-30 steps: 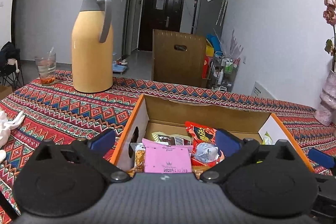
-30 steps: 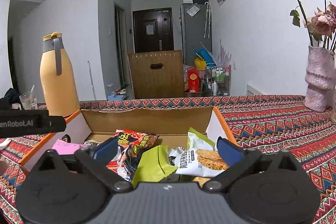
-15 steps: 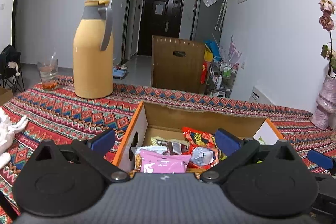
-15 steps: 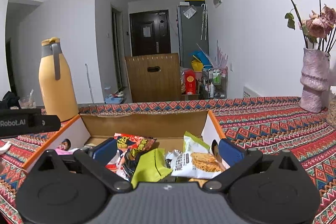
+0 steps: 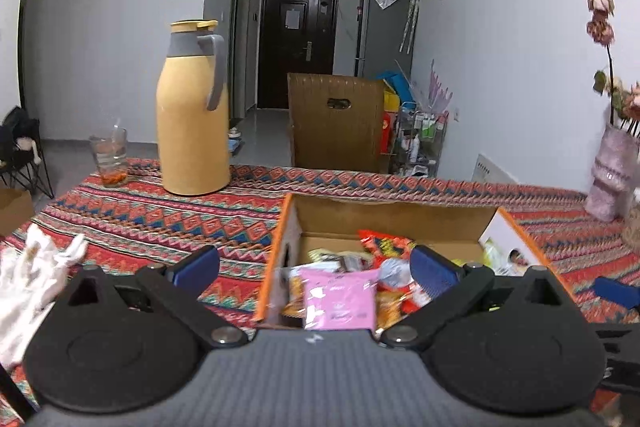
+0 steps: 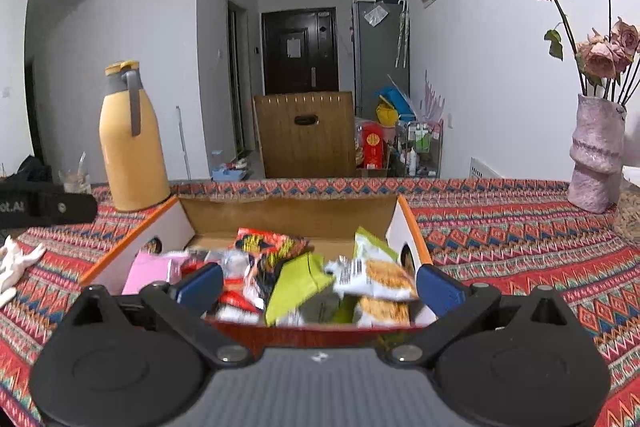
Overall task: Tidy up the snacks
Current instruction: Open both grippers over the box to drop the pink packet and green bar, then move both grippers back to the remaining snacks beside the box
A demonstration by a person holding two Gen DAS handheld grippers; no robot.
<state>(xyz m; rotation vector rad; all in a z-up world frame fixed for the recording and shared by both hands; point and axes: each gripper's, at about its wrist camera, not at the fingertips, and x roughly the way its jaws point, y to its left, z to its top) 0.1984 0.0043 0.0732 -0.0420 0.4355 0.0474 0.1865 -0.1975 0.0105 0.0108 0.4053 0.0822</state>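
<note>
An open cardboard box (image 5: 384,217) (image 6: 288,217) with orange-edged flaps sits on the patterned tablecloth and holds several snack packets. Among them are a pink packet (image 5: 340,297) (image 6: 146,271), a red-and-yellow packet (image 5: 386,243) (image 6: 268,241), a green pouch (image 6: 298,283) and a white cracker packet (image 6: 376,277). My left gripper (image 5: 314,267) is open near the box's left front corner, nothing between its fingers. My right gripper (image 6: 320,281) is open over the box's near edge, straddling the packets without holding any.
A tall yellow thermos jug (image 5: 192,111) (image 6: 130,143) and a glass (image 5: 109,157) stand at the far left. White cloth (image 5: 36,279) lies at the left edge. A pink vase with dried roses (image 6: 594,155) stands on the right. A wooden chair back (image 6: 306,135) is behind the table.
Both grippers have pulled back and risen a little, so the box looks smaller and farther. The pink packet now lies flatter among the snacks. Both stay open.
</note>
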